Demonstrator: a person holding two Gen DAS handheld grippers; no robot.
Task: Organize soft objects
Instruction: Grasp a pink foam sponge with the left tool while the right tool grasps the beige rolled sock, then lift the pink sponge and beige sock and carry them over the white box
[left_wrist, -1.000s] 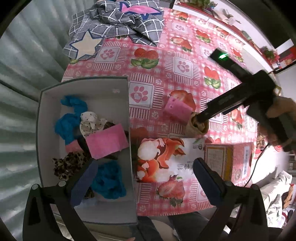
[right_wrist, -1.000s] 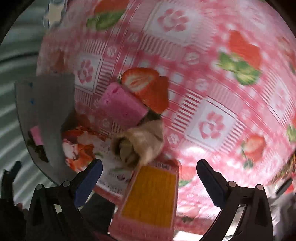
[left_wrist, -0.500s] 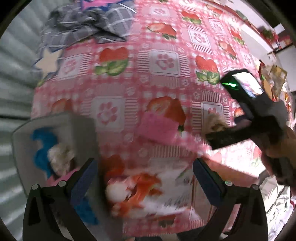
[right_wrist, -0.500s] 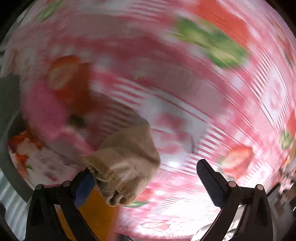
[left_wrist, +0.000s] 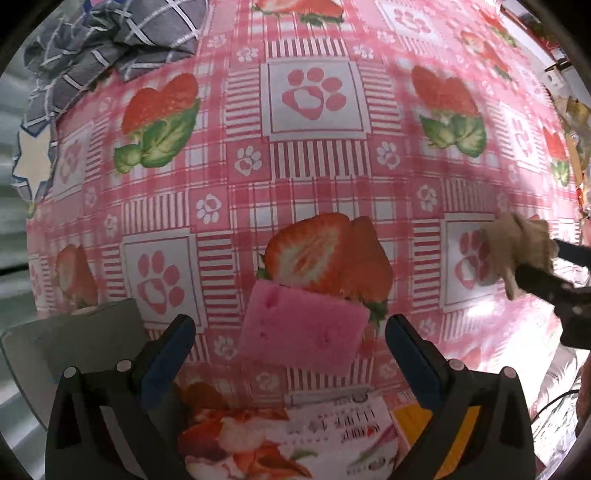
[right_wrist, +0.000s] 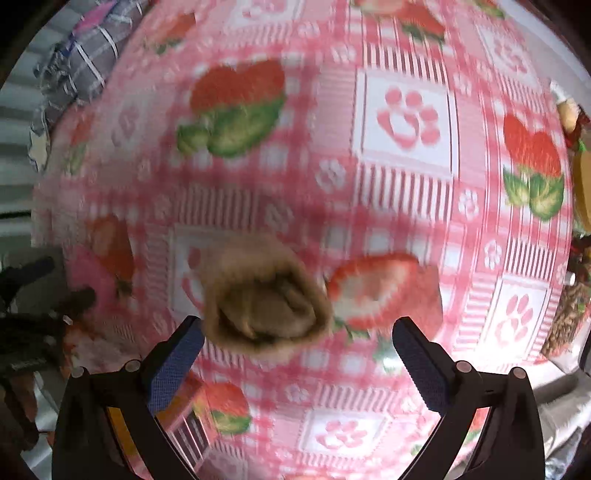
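Note:
A pink sponge block (left_wrist: 301, 326) lies on the strawberry-print tablecloth, just ahead of and between the open fingers of my left gripper (left_wrist: 290, 349), untouched. A rolled tan sock (right_wrist: 264, 299) sits just ahead of my right gripper (right_wrist: 297, 345), by its left finger; the jaws are wide apart. In the left wrist view the sock (left_wrist: 517, 247) shows at the right beside the right gripper's dark fingers (left_wrist: 546, 284). The pink sponge also shows blurred in the right wrist view (right_wrist: 96, 284).
A grey box's corner (left_wrist: 70, 336) is at the lower left. A printed tissue pack (left_wrist: 280, 439) and an orange-pink carton (left_wrist: 413, 417) lie near the table's front edge. A crumpled grey checked cloth (left_wrist: 110, 40) lies at the far left.
My left gripper has swung from over the grey box to the pink sponge. My right gripper has moved right with the tan sock, away from the tissue pack and carton.

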